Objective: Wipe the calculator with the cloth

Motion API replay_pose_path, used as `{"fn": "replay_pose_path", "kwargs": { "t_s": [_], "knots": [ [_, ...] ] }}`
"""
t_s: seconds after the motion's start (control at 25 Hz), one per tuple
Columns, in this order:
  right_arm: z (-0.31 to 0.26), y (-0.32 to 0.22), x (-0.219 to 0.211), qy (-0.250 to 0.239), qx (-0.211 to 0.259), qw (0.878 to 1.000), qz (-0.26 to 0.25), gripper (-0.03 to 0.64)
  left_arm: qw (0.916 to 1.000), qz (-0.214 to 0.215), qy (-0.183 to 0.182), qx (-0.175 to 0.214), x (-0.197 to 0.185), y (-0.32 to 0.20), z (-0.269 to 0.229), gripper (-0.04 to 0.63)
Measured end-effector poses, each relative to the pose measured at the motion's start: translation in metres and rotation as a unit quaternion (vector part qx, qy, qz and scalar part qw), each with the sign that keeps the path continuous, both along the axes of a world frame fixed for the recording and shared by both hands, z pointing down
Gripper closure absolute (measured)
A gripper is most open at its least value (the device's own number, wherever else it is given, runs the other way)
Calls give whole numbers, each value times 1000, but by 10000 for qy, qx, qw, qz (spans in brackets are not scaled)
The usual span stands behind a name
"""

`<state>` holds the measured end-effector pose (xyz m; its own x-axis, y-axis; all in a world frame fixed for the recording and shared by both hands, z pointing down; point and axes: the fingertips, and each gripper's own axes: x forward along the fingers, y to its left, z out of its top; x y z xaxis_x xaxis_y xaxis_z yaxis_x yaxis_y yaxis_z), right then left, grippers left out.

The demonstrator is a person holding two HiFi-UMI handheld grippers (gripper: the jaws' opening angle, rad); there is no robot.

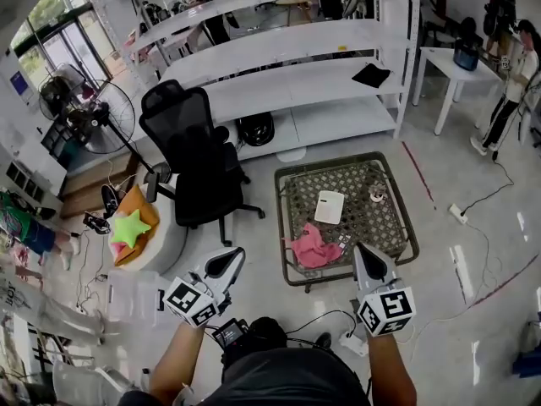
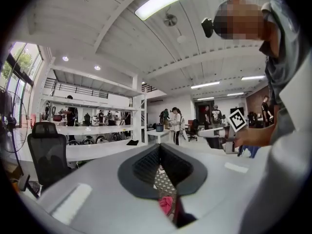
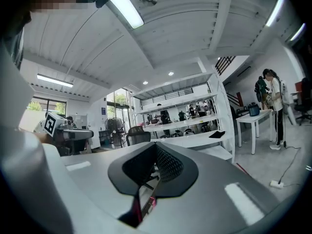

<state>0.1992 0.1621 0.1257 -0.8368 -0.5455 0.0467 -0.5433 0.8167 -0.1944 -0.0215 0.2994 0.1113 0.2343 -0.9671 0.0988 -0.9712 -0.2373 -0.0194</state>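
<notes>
A low wicker table (image 1: 292, 227) stands on the floor ahead in the head view. On it lie a crumpled pink cloth (image 1: 313, 248) at the near edge, a flat white rectangle (image 1: 330, 206) that may be the calculator, and a small grey item (image 1: 343, 243) next to the cloth. My left gripper (image 1: 237, 254) hangs shut and empty in the air, left of the table. My right gripper (image 1: 358, 249) is shut and empty too, over the table's near edge beside the cloth. A strip of the pink cloth (image 2: 166, 204) shows under the shut jaws in the left gripper view.
A black office chair (image 1: 190, 155) stands left of the table. Behind it runs long white shelving (image 1: 296, 83). A standing fan (image 1: 93, 117) and a stool with a green star cushion (image 1: 128, 227) are at the left. A power strip (image 1: 459, 213) and cables lie on the floor at the right.
</notes>
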Motion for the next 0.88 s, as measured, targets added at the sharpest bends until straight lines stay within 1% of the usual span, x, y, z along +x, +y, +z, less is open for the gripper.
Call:
{"fn": "replay_pose_path", "kwargs": {
  "t_s": [0.12, 0.28, 0.36, 0.56, 0.88],
  "knots": [
    [5, -5, -11, 59, -33, 10000, 18, 614, 10000, 82, -29, -32, -10, -15, 4, 537],
    [10, -18, -25, 213, -6, 9997, 119, 614, 9995, 245, 166, -62, -28, -45, 20, 537],
    [12, -25, -32, 300, 37, 9993, 200, 614, 9991, 356, 202, -55, -36, -63, 27, 537],
    [18, -40, -56, 459, -12, 9979, 455, 614, 9961, 861, 175, 8, -52, -114, 38, 537],
    [40, -73, -94, 787, -227, 9932, 823, 614, 9867, 1578, 386, -41, -72, -188, 59, 537]
  ]
}}
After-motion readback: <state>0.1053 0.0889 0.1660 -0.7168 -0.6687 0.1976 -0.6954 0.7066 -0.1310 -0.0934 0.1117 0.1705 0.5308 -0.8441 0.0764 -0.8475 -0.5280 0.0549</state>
